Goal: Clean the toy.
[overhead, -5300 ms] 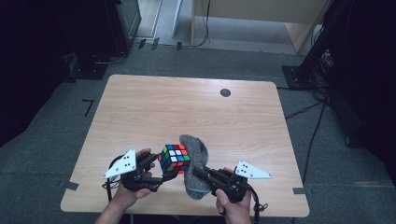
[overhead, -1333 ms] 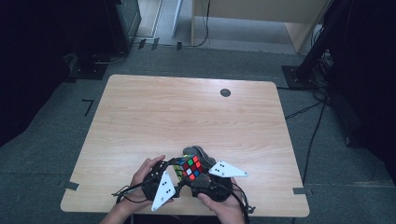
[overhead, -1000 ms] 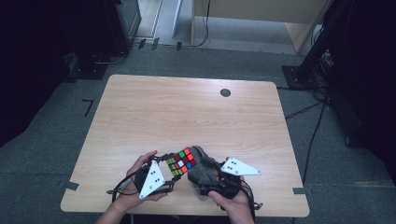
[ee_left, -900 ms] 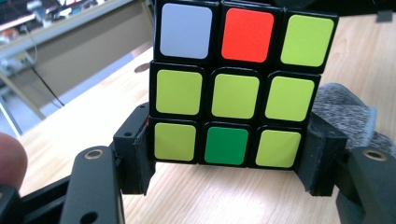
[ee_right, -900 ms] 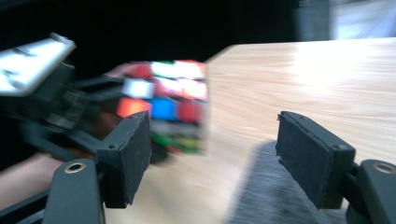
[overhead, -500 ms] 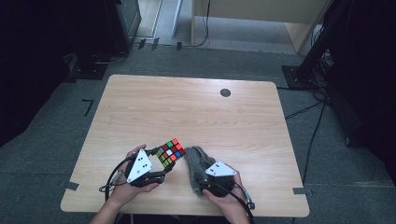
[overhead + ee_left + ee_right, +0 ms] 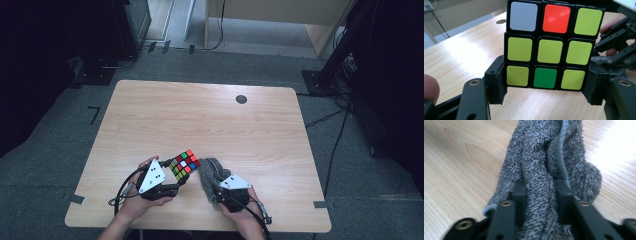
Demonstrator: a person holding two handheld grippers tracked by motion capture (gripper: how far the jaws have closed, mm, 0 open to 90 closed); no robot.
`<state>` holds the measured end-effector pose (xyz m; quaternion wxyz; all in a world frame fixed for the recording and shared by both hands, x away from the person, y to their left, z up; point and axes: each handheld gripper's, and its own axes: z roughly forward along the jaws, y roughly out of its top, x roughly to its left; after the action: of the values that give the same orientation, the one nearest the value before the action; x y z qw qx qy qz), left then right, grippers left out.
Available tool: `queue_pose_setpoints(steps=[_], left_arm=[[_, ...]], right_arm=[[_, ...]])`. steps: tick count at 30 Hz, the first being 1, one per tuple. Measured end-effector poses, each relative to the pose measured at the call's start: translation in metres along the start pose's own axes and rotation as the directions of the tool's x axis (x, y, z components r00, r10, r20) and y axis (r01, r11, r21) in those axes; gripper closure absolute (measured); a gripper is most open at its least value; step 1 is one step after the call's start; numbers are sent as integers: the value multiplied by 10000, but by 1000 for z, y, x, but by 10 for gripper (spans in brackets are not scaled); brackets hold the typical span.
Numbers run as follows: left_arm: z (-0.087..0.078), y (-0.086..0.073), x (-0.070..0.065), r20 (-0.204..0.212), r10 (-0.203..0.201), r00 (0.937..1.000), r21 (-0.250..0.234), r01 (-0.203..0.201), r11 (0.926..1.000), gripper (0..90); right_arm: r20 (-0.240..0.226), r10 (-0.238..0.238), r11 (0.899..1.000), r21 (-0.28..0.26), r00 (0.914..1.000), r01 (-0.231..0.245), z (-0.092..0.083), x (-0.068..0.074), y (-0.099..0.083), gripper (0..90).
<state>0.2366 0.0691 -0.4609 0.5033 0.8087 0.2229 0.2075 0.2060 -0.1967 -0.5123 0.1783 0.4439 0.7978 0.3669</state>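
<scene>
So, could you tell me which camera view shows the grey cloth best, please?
The right gripper view: the grey cloth is bunched between the jaws. The high view shows it small beside the cube; the left gripper view catches an edge.

Glossy plastic cube (image 7: pixel 549 45), fuzzy grey cloth (image 7: pixel 544 165), wood-grain table (image 7: pixel 200 115)

The high view looks down and forward over the whole table (image 7: pixel 210 115). Each gripper view sits low and close, one facing the cube (image 7: pixel 550 45), one the cloth (image 7: pixel 544 170); all share the tabletop.
</scene>
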Motion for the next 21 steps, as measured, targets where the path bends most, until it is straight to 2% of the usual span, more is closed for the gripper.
queue_pose_setpoints(steps=[4, 7, 9, 11, 12, 14, 16, 17, 19, 20, 21], left_arm=[[0, -1, 3, 348, -313, 9989, -37, 314, 9995, 334], [0, -1, 3, 305, -225, 9993, 33, 224, 9997, 334], [1, -2, 1, 378, -36, 9993, 12, 36, 10000, 334], [1, -2, -3, 408, 320, 9987, 9, -320, 9995, 334], [2, -2, -6, 447, 523, 9976, -19, -523, 9986, 334], [3, -1, -13, 632, 975, 9932, -91, -972, 9952, 334], [4, -1, -20, 984, 1315, 9864, -189, -1302, 9913, 334], [5, 0, -25, 1167, 1542, 9811, -265, -1521, 9880, 334], [6, 1, -32, 1382, 1756, 9747, -302, -1731, 9844, 334], [6, 1, -35, 1459, 1896, 9710, -340, -1866, 9818, 334], [6, 2, -39, 1339, 2113, 9682, -212, -2103, 9774, 335]], right_arm=[[-31, 744, 9967, -331, 9972, -745, -7, -6, 1, 767], [-8, 1224, 9857, -1166, 9925, -1217, -23, -13, 6, 778], [-144, 1620, 9679, -1926, 9867, -1617, -39, -17, 12, 779], [-756, 1837, 9357, -2921, 9801, -1979, -59, -20, 19, 779], [-1074, 1805, 9243, -3213, 9777, -2060, -65, -20, 21, 778], [-1903, 1395, 8991, -3869, 9718, -2049, -80, -16, 28, 776], [-2355, 825, 8816, -4359, 9684, -1811, -90, -7, 35, 773], [-2580, 619, 8824, -4372, 9642, -1736, -93, -1, 38, 772], [-3097, 263, 8942, -4179, 9505, -1609, -92, 10, 42, 770], [-3150, 143, 9017, -4062, 9490, -1484, -90, 13, 42, 770], [-2945, 18, 9138, -3877, 9556, -1212, -86, 17, 41, 770]])
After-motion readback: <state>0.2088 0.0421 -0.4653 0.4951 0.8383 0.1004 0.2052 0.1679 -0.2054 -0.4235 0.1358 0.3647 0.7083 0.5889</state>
